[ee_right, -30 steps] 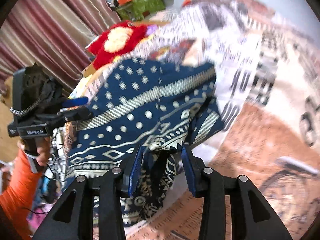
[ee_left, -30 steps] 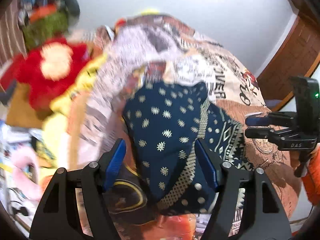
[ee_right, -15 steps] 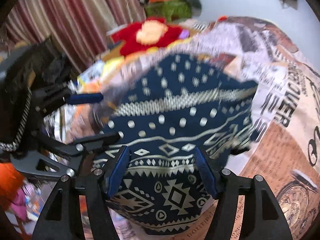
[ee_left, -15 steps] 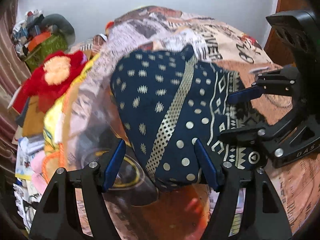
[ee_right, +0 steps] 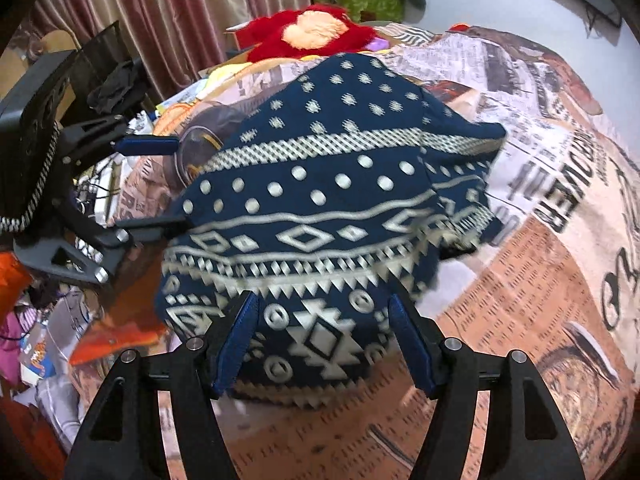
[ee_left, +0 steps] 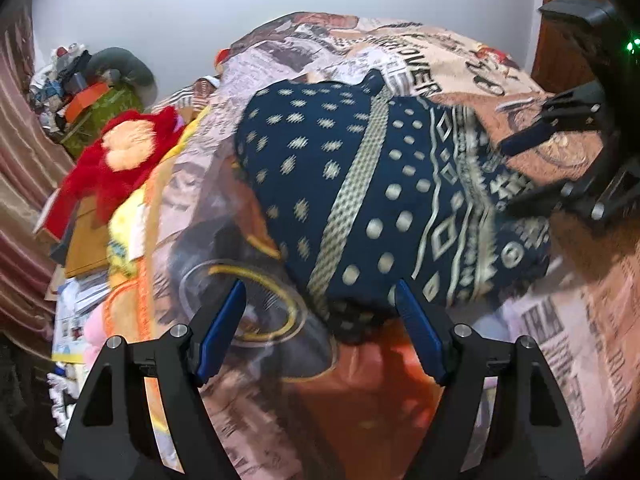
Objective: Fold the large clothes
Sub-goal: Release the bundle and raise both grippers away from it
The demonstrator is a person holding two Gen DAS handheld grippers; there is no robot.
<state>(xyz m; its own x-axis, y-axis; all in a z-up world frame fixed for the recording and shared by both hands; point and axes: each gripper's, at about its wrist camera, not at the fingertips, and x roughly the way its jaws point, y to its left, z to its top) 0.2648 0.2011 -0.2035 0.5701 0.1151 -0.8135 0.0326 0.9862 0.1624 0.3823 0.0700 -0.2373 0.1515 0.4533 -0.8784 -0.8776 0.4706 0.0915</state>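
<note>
A navy garment [ee_left: 360, 184] with cream dots, diamonds and zigzag bands lies in a rounded heap on the newspaper-print bedspread [ee_left: 420, 80]. My left gripper [ee_left: 318, 300] hangs over its near edge, jaws opening, and the pads stand wide of the cloth edge between them. In the right wrist view the garment [ee_right: 320, 184] fills the middle. My right gripper [ee_right: 322, 304] is open above its patterned hem, pads apart from the cloth. Each gripper shows in the other's view: the right gripper [ee_left: 520, 172] at the garment's right side, the left gripper [ee_right: 160, 184] at its left side.
A red plush toy [ee_left: 120, 152] lies at the bed's left edge beside yellow and orange bedding. A green box [ee_left: 104, 112] and piled clutter sit further back. Striped curtains [ee_right: 160, 12] hang on that side. A wooden door [ee_left: 560, 52] stands right; bare bedspread [ee_right: 540, 280] spreads on that side.
My right gripper's jaws went from narrow around a fold of the garment to wide apart. Both grippers came down toward the bed, and the garment now lies flatter on it.
</note>
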